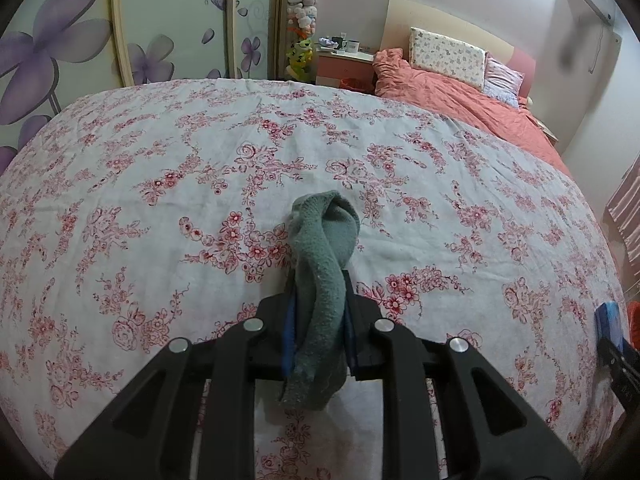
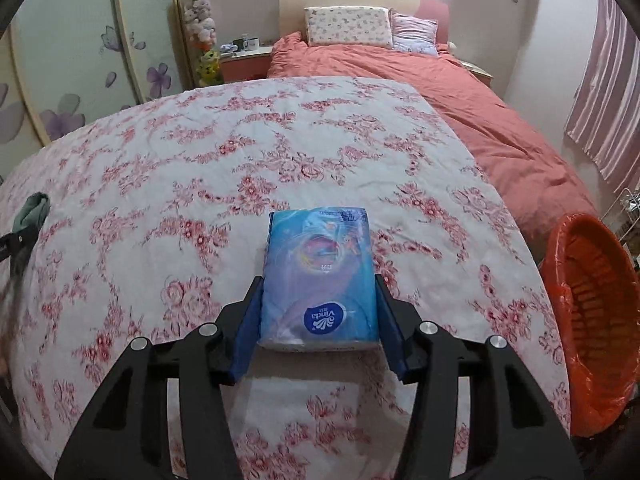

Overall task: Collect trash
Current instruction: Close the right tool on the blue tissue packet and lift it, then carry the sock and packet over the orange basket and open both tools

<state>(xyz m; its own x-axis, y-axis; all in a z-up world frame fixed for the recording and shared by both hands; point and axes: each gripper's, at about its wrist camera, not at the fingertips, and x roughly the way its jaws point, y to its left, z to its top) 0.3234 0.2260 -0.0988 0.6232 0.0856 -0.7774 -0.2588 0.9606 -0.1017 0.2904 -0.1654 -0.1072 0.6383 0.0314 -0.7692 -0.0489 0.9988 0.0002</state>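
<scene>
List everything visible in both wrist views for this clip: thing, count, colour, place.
green cloth: 1, grey-green, clamped in the left jaws above the bed.
tissue pack: 1, blue, held between the right jaws.
bin: 1, orange liner, beside the bed, right edge of the right view.
floral sheet: 1, white with red flowers, covering the near bed.
quilt: 1, coral, far end of the bed.
pillows: 2, patterned, at the headboard.
nightstand: 1, pink, mugs on top.
plush toys: several, stacked by the wardrobe.
left gripper: black, shut on the cloth.
right gripper: black, shut on the pack.
</scene>
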